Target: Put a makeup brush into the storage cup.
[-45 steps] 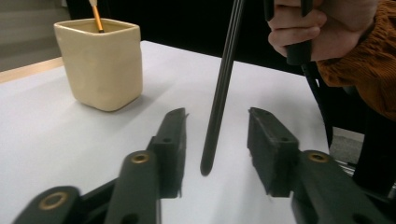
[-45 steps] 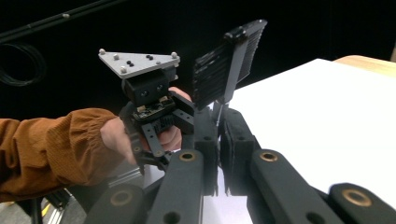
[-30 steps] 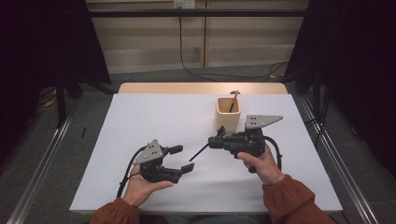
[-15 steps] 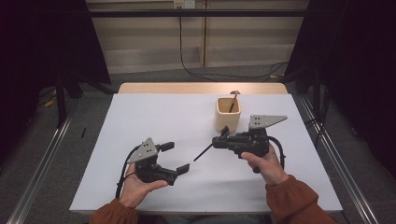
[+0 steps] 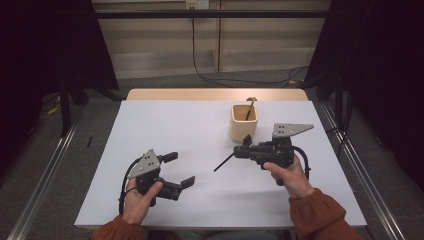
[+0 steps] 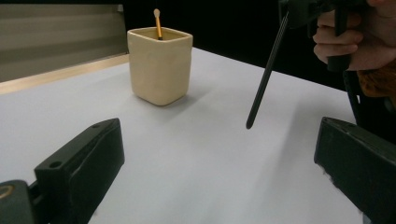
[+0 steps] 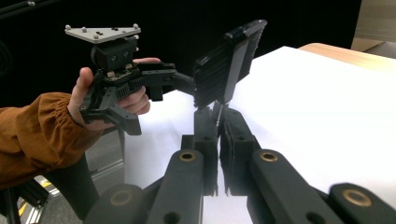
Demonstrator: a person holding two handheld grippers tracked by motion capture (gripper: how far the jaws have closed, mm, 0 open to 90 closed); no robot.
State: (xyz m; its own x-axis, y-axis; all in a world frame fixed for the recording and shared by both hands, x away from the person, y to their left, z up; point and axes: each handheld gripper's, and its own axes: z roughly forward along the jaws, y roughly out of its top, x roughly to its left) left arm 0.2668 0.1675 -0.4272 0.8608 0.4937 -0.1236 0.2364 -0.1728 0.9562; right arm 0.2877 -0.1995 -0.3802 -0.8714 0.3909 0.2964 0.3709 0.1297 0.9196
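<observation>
Table (image 5: 150, 130): white work surface under both grippers. Left gripper (image 5: 176, 170): jaws just spread wide, nothing between, likely freed after handover. Right gripper (image 5: 241, 148): jaws pressed together, pinching black stick (image 5: 223, 162) by upper end, tip slanting down toward left gripper. Cup (image 5: 244, 122): just beyond right gripper, holds second stick (image 6: 158, 24); probable destination.

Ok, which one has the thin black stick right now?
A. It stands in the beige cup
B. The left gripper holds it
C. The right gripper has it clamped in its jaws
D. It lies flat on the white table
C: in the high view the right gripper has its jaws shut on the black stick, which slants down over the table; the left gripper stands open with nothing between its jaws.
</observation>
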